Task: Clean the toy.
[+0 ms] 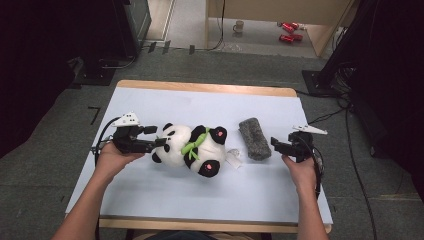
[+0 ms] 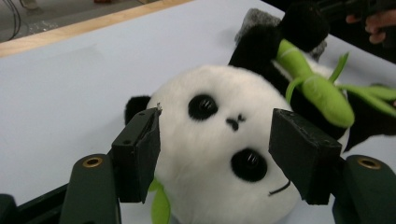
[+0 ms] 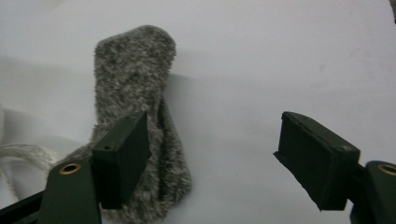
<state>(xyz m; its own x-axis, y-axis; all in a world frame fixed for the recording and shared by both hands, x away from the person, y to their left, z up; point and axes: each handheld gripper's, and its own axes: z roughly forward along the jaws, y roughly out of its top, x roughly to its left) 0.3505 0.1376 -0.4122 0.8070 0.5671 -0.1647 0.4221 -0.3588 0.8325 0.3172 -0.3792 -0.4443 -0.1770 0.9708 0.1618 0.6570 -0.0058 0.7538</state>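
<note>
- Black jaws of the left gripper stand spread either side of the plush panda's head, not pinching yet.
- Right gripper is spread too, beside the grey fuzzy sock.
- Panda lies mid-counter: soft, light, squashy, so I'd grip the head.

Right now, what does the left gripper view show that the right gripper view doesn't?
Left gripper view alone: the panda plush face up close, head between the open left tongs, and its green bamboo.
Right gripper view alone: the open right tongs with nothing between them, and a white cord at the edge.
Both: the grey fuzzy sock and the white table cover.
</note>
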